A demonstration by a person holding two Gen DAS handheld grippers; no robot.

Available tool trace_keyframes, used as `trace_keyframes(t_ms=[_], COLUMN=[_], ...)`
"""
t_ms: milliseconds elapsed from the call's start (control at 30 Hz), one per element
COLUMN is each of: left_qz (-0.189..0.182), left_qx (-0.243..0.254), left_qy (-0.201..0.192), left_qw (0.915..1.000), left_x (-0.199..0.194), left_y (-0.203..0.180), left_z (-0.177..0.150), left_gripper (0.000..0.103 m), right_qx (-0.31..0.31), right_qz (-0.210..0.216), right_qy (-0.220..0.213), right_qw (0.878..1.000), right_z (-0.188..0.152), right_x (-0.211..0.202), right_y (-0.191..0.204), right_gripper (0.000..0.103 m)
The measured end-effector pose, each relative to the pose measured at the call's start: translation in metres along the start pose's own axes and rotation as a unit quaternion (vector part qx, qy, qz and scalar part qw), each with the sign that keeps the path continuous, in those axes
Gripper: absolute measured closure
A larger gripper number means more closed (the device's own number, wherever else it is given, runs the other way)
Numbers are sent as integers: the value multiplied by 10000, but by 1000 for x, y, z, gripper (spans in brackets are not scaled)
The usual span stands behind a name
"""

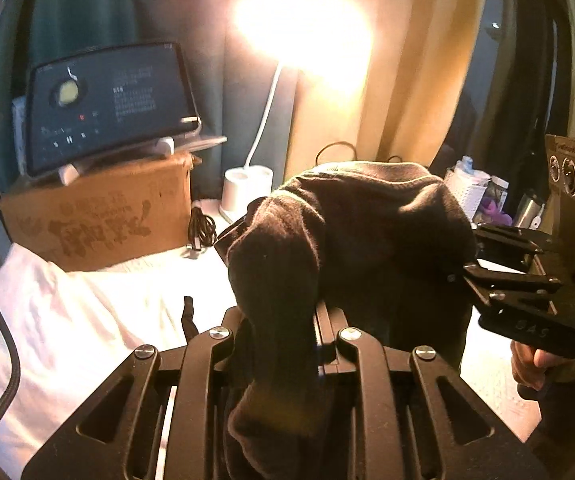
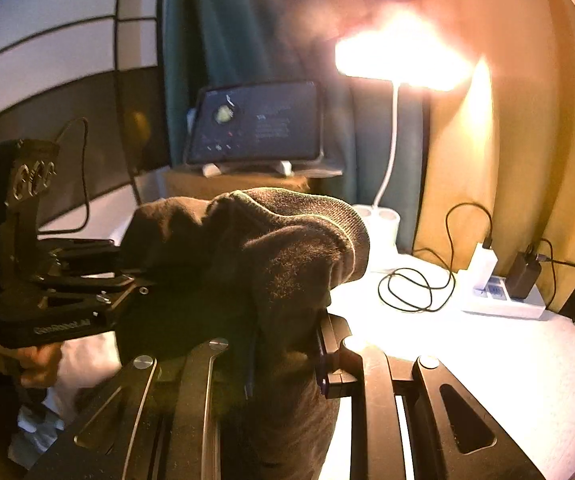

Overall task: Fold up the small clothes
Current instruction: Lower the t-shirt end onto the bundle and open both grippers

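On my right hand-held gripper (image 1: 463, 270), seen from the left wrist camera, I read raised characters that look like "645" or "S4S" (I cannot tell which) on the flat black body. On my left hand-held gripper (image 2: 143, 280), seen from the right wrist camera, there is embossed lettering along the side, roughly "GenRobot.AI", though blurred. The cardboard box (image 1: 99, 220) carries large printed characters I cannot read. The tablet screen (image 1: 107, 108) shows rows of small text, too fine to make out.
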State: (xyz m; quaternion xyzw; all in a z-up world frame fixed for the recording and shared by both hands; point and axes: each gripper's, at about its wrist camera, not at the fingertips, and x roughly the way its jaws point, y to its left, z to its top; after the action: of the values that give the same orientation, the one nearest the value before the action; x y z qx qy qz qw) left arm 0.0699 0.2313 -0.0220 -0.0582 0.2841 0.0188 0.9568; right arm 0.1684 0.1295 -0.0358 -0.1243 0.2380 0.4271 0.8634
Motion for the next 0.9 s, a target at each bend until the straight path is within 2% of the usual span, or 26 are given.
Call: trace_keyframes(t_ms=[367, 600, 767, 900], left_qz=[63, 168, 303, 320], left_qx=[-156, -542, -849, -934], left_qy=[548, 989, 1254, 1291], left_qw=[9984, 9935, 9880, 9867], left_x=[64, 97, 112, 111], left_y=[27, 49, 63, 67], left_z=[-4, -15, -20, -22], left_gripper=[84, 83, 79, 79], right_qx=[309, 491, 920, 1417], right_qz=[46, 143, 315, 466], right_qy=[581, 936, 1249, 1302], right_qw=[9978, 9943, 9874, 9802], right_z=[-19, -32, -43, -48], right_x=[73, 112, 135, 138], right_y=[-33, -45, -60, -79], right_gripper=[81, 81, 81, 70])
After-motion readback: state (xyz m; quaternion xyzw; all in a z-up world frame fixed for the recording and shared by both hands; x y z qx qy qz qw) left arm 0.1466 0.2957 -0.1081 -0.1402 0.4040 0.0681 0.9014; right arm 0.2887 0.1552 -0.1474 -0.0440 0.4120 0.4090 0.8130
